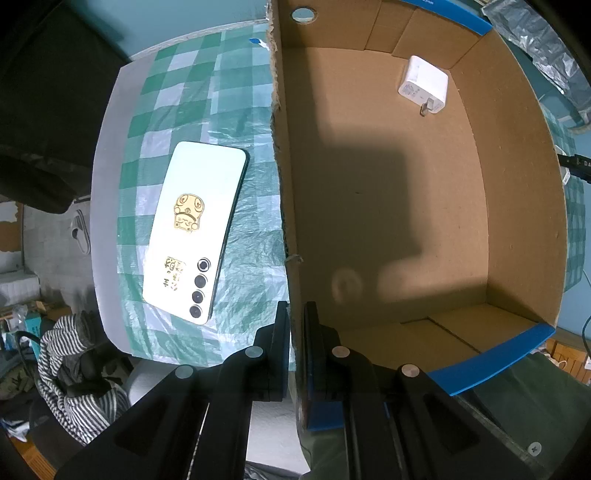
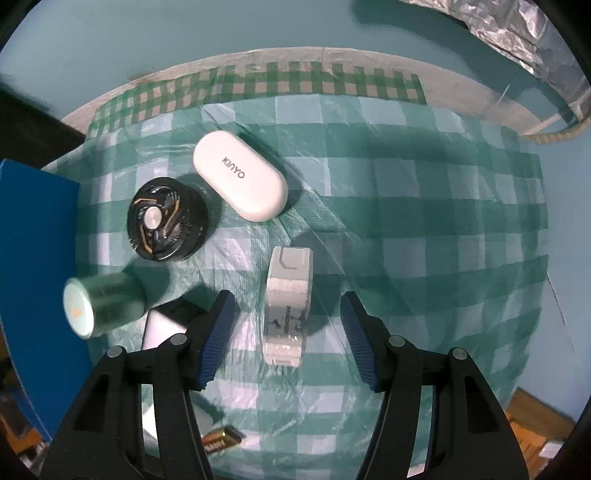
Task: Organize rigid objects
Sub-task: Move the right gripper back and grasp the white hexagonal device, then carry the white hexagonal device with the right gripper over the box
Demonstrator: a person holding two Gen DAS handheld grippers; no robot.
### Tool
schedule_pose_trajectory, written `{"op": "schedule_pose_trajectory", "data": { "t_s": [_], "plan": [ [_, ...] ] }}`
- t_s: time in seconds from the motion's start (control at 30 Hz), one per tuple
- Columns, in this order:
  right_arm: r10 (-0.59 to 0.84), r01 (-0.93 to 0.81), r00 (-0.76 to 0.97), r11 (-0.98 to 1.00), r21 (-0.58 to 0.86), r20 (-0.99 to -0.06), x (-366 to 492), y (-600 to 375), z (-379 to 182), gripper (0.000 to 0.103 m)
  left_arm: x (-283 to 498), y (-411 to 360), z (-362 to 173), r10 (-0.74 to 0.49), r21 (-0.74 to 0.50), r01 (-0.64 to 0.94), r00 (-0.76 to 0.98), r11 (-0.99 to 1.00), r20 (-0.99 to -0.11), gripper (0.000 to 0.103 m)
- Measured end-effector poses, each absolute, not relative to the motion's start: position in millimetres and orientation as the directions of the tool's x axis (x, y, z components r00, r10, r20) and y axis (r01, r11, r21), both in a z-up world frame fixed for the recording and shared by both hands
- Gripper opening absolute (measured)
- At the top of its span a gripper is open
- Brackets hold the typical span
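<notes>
In the left wrist view, my left gripper is shut on the left wall of an open cardboard box. A white charger lies in the box's far corner. A white phone lies face down on the checked cloth left of the box. In the right wrist view, my right gripper is open and straddles a white-grey correction-tape-like gadget lying on the cloth between the fingers. A white KINYO case, a black round fan and a green cylinder lie beyond and to the left.
A blue box side stands at the left of the right wrist view. A battery and a white block lie near my right gripper's left finger. Striped clothing lies off the table's edge. Foil sheeting hangs at the back right.
</notes>
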State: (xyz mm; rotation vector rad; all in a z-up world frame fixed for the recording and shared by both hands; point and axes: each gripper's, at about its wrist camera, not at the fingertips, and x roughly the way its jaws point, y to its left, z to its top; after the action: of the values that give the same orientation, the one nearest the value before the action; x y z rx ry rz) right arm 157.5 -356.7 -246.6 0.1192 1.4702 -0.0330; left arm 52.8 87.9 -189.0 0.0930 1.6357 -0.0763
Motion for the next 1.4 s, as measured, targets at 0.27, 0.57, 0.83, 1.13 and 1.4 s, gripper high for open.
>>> {"op": "schedule_pose_trajectory", "data": {
  "t_s": [0.27,0.57,0.83,1.13,1.4],
  "plan": [
    [0.063,0.103,0.082,0.992,0.071,-0.995,164,-355,-263,0.036,53,88,-189,0.013,0.006,0.109,-0.067,0.994,-0.998,0.007],
    [0.06,0.117,0.072,0.991,0.068,-0.996,165,-362,-268,0.02,54,89,-188,0.011,0.004,0.11,-0.066,0.994,-0.998,0.007],
    [0.066,0.092,0.065,0.993,0.072,-0.996,159,-357,-257,0.02,54,89,-187,0.013,0.005,0.114,-0.063,0.994,-0.998,0.007],
    [0.087,0.052,0.086,0.994,0.092,-0.992,157,-343,-234,0.02,54,88,-188,0.016,0.008,0.119,-0.066,0.993,-0.998,0.007],
    [0.095,0.001,0.099,0.995,0.096,-0.99,157,-323,-212,0.02,54,88,-188,0.015,0.007,0.119,-0.066,0.993,-0.998,0.007]
  ]
}}
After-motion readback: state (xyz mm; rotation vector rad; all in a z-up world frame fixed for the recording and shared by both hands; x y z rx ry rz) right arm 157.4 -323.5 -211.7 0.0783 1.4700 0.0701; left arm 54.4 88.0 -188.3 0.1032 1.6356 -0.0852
